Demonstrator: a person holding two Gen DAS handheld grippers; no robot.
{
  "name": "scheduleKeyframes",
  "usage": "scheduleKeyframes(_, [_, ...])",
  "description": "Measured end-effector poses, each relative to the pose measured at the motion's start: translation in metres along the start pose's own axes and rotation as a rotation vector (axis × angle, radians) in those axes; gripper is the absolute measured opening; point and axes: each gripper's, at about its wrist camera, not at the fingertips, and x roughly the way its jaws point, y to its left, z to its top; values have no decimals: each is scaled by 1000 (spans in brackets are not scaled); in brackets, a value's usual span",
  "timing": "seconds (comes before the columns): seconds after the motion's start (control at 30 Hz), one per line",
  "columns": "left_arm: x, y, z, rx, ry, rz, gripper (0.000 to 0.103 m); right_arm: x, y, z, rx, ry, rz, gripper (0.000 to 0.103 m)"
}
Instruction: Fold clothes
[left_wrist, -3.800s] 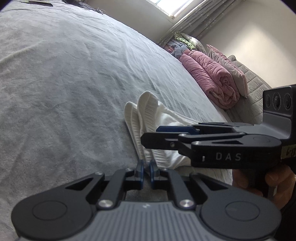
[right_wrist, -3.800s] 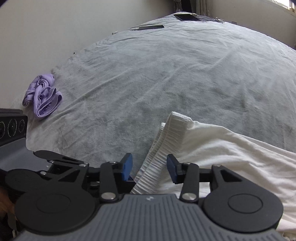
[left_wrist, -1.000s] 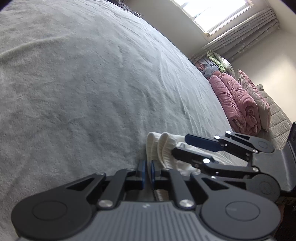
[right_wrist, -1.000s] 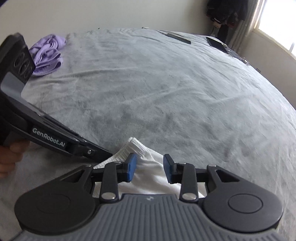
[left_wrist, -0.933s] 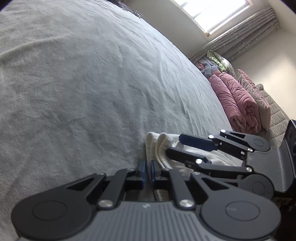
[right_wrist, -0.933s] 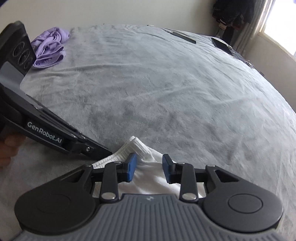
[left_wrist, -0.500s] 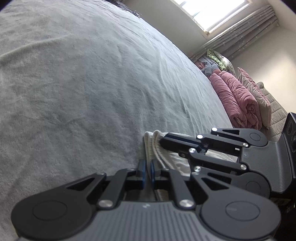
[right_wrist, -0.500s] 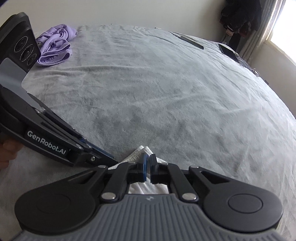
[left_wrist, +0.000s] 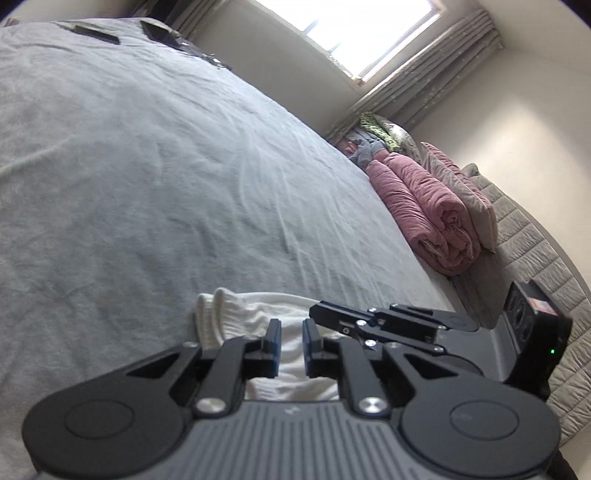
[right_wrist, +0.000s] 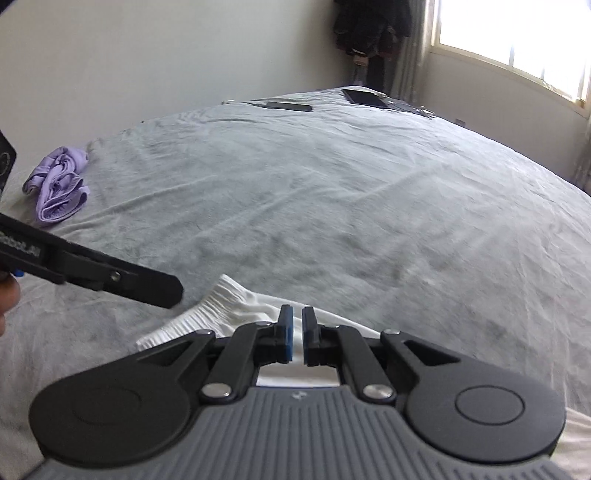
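Note:
A white garment (left_wrist: 251, 314) with a ribbed waistband (right_wrist: 221, 295) lies on the grey bed cover (left_wrist: 147, 184). My left gripper (left_wrist: 290, 345) hovers just above the waistband end. Its jaws are opening, and cloth shows below the gap but none is pinched. From the right wrist view, the left gripper (right_wrist: 173, 290) pokes in from the left beside the waistband. My right gripper (right_wrist: 294, 317) sits at the garment's far edge. Its jaws stand a sliver apart and are opening, with white cloth between the pads, which still press on it. In the left wrist view the right gripper (left_wrist: 314, 315) reaches in from the right.
A crumpled purple garment (right_wrist: 59, 192) lies at the bed's far left. A rolled pink blanket (left_wrist: 424, 206) and pillows rest against the quilted grey headboard (left_wrist: 535, 240). Dark flat items (right_wrist: 369, 96) lie at the bed's far end by the window.
My left gripper rose and its jaws parted, letting go of the waistband. My right gripper closed from wide open onto the cloth and shifted along the garment, away from the waistband.

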Motion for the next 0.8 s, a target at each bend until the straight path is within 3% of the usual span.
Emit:
scheduleKeyframes(0.1, [15,-4,-6,10,38,43,15,-6,-18,-7,55,24,-41,6])
scheduleKeyframes(0.2, [30,-1,-11,16,83,146,14,-9,-24,-10,29,31,-63,9])
scheduleKeyframes(0.3, [34,2,-14,24,104,200,11,-6,-31,-10,-39,42,-91,18])
scheduleKeyframes(0.4, [28,6,-9,5,84,215,11,1,-38,-11,-123,72,-102,43])
scheduleKeyframes(0.5, [20,8,-1,-1,21,232,13,2,-47,-16,-181,93,-100,44])
scheduleKeyframes(0.57, [19,10,6,-18,-28,252,18,-1,-55,-20,-187,101,-80,44])
scheduleKeyframes(0.67, [25,9,11,-15,-68,289,43,-6,-66,-28,-227,110,-56,43])
scheduleKeyframes(0.8, [38,-7,10,73,-67,302,44,-12,-87,-26,-211,91,-49,42])
